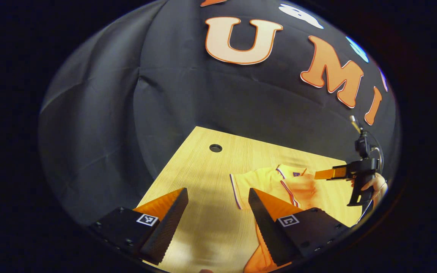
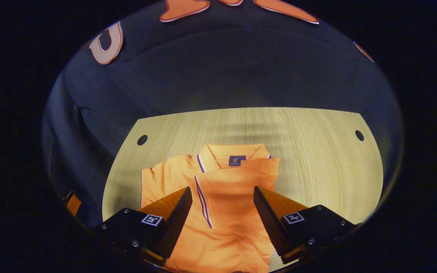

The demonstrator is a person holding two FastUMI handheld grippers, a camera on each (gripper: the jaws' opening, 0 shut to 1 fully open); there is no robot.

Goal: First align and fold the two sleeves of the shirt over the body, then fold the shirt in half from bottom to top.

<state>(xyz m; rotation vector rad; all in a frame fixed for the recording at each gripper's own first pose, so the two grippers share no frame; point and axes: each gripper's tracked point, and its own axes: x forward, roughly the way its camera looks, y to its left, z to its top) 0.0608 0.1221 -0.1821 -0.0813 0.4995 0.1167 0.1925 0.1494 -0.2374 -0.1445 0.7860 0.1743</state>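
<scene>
An orange polo shirt (image 2: 237, 227) lies flat on the wooden table (image 2: 317, 144), collar (image 2: 233, 153) toward the far wall. One sleeve (image 2: 241, 174) lies folded across the chest. The other sleeve (image 2: 157, 178) spreads out sideways on the table. My right gripper (image 2: 222, 188) hovers open over the shirt's body with nothing between its fingers. In the left gripper view the shirt (image 1: 268, 182) sits to the right, its spread sleeve (image 1: 241, 185) just beyond my open left gripper (image 1: 217, 191), which is over bare wood. The right gripper (image 1: 324, 175) shows there above the shirt, held by a hand (image 1: 378, 185).
The table has a round hole near each far corner (image 2: 142, 140) (image 2: 359, 135); one hole (image 1: 215, 148) shows in the left gripper view too. Black cloth walls close in behind and beside the table. Bare wood lies right of the shirt.
</scene>
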